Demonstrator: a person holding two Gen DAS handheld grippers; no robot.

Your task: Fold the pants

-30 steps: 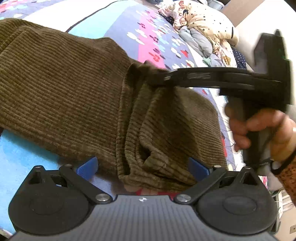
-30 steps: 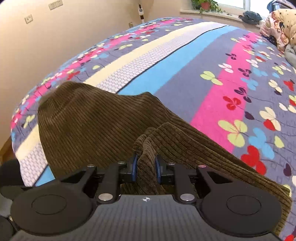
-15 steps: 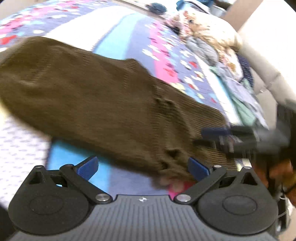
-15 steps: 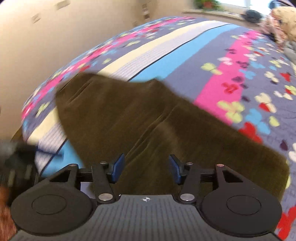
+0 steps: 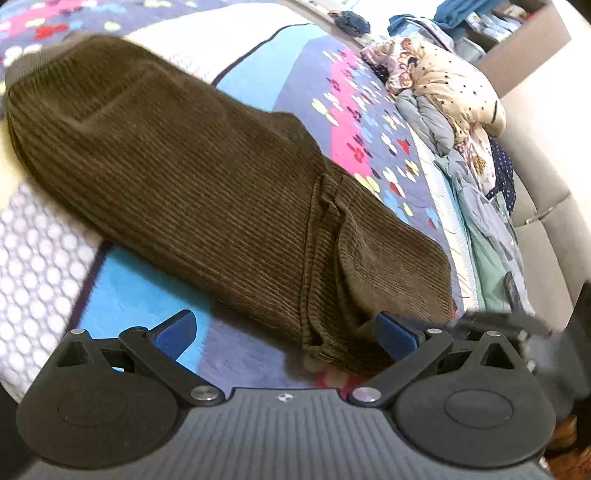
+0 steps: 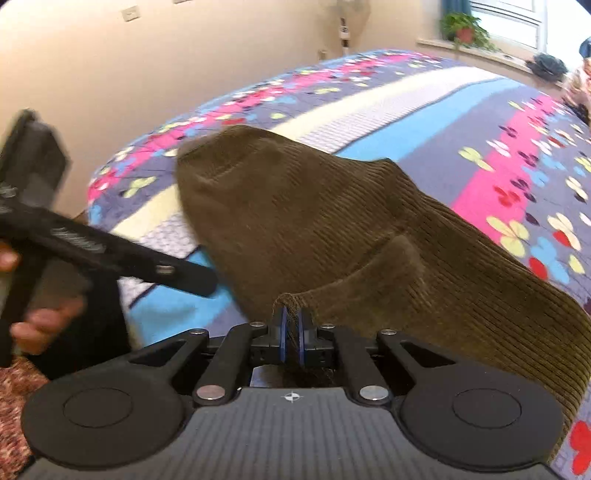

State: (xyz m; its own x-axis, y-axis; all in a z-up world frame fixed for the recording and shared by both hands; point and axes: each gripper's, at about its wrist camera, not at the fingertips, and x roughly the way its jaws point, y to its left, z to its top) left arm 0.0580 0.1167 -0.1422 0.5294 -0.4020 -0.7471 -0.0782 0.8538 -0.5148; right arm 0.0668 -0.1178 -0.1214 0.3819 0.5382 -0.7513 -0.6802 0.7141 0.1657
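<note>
Brown corduroy pants (image 5: 207,192) lie folded on the striped flowered bed cover (image 5: 140,288), with a bunched fold edge near me. My left gripper (image 5: 284,332) hangs open just above the near edge of the cloth, its right pad (image 5: 395,332) beside the fold, gripping nothing. In the right wrist view my right gripper (image 6: 291,326) has its jaws closing tight on a small pinch of the pants (image 6: 332,221) at their near edge. The left gripper (image 6: 199,280) shows there at the left, held by a hand (image 6: 40,325). The right gripper is a blurred black shape (image 5: 498,321) at the lower right of the left wrist view.
A heap of bedding and clothes (image 5: 443,81) lies at the far right of the bed, next to a beige padded panel (image 5: 546,147). A beige wall (image 6: 110,74) runs along the bed's left side. A potted plant (image 6: 461,27) stands on the windowsill.
The right gripper released the raised fold, opened, drew back to the pants' near edge and shut on it. The pants dropped flat. The left gripper drew back a little, still open.
</note>
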